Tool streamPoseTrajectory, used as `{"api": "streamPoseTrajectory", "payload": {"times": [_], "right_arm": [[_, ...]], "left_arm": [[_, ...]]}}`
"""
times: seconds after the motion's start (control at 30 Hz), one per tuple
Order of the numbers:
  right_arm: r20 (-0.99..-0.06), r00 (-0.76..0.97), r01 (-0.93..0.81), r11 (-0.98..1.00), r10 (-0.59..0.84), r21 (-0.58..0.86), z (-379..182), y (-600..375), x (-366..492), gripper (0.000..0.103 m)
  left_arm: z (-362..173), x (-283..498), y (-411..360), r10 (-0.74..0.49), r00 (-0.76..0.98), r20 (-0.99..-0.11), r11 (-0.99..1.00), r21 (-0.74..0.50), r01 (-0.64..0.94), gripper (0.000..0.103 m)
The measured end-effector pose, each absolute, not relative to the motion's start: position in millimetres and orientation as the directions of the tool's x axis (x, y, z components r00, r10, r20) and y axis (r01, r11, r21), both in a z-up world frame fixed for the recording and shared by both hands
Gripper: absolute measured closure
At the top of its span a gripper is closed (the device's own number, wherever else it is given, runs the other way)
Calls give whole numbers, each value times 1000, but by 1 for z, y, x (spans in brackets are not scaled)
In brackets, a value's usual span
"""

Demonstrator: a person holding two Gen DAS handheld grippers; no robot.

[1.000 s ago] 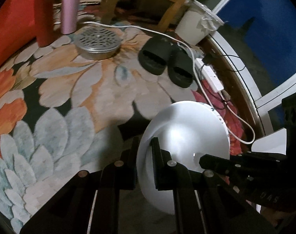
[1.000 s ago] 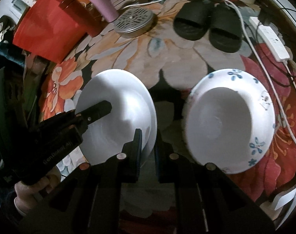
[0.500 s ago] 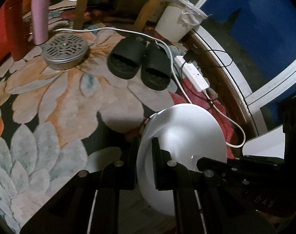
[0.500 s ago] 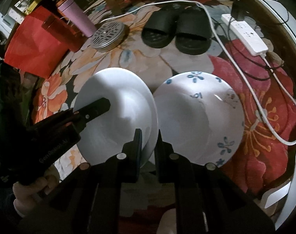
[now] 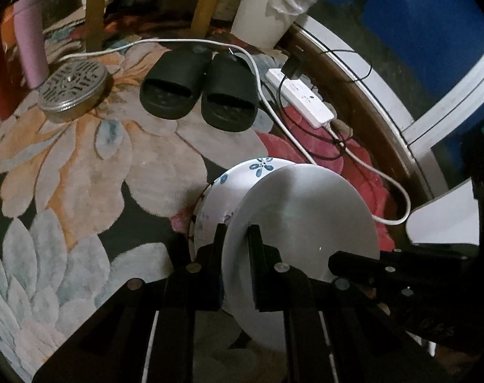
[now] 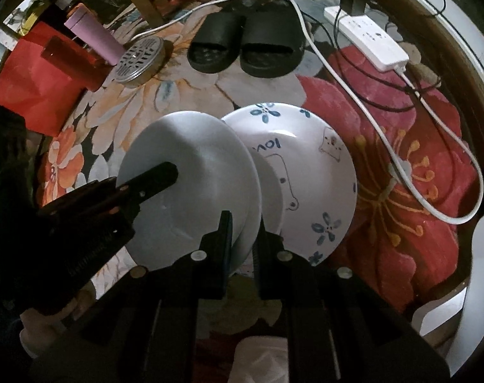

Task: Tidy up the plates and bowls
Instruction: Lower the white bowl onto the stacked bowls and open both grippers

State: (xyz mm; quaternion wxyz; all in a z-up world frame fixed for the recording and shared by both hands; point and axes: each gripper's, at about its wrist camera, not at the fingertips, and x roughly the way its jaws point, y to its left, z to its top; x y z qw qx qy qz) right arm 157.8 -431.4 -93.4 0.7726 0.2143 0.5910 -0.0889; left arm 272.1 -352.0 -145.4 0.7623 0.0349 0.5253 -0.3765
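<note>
Both grippers are clamped on the one plain white plate. The left gripper (image 5: 235,233) has its jaws nearly closed over the rim of the plain white round plate (image 5: 305,210), and the right gripper (image 6: 244,226) pinches the same plate's opposite rim just as tightly. The plate hangs tilted above the flowered rug (image 6: 385,223), its edge overlapping the white bowl with blue flower prints (image 6: 305,172) that sits on the rug at about three o'clock from it in the right wrist view. Whether plate and bowl touch, I cannot tell.

Inside the bowl there is dark lettering, seen upside down, that looks like "love", beside a small cartoon figure and a line drawing. Raised lettering runs along the left gripper's black body in the right wrist view, but it is too dark to make out.

Towards twelve o'clock from the bowl stands a pair of black rubber slippers (image 6: 246,48). At about ten o'clock lies a round metal tin with a perforated lid (image 6: 140,59), with a pink tumbler (image 6: 93,36) just beside it. At one o'clock a white power strip (image 6: 368,38) lies with a black plug in it, and a white cable (image 6: 385,140) loops across the red flower.
</note>
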Motion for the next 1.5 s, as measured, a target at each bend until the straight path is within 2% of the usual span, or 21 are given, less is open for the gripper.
{"api": "streamPoseTrajectory", "payload": {"times": [0.43, 0.67, 0.8, 0.97, 1.2, 1.27, 1.33, 1.37, 1.5], "right_arm": [[-949, 277, 418, 870, 152, 261, -105, -439, 156, 91], [-940, 330, 392, 892, 92, 225, -82, -440, 158, 91], [-947, 308, 407, 886, 94, 221, -88, -443, 156, 91], [-953, 258, 456, 849, 161, 267, -108, -449, 152, 91], [-951, 263, 460, 844, 166, 274, -111, -450, 157, 88], [-949, 267, 467, 839, 167, 279, -111, -450, 156, 88], [-948, 268, 467, 838, 172, 284, -112, -450, 157, 88], [-948, 268, 468, 836, 174, 286, -112, -450, 157, 88], [-943, 279, 484, 822, 180, 300, -112, -454, 156, 88]], "left_arm": [[-153, 272, -360, -512, 175, -841, 727, -315, 610, 89], [-131, 273, -364, -547, 211, -810, 702, -307, 643, 89], [-136, 270, -373, -518, 204, -831, 698, -273, 662, 89], [-152, 262, -376, -476, 184, -860, 698, -243, 674, 89], [-154, 265, -369, -506, 150, -849, 699, -302, 648, 88], [-156, 267, -368, -524, 121, -843, 693, -340, 636, 81], [-158, 268, -367, -552, 83, -830, 677, -388, 626, 62], [-158, 267, -366, -570, 64, -819, 664, -413, 623, 57], [-158, 267, -365, -578, 42, -815, 660, -436, 612, 51]]}}
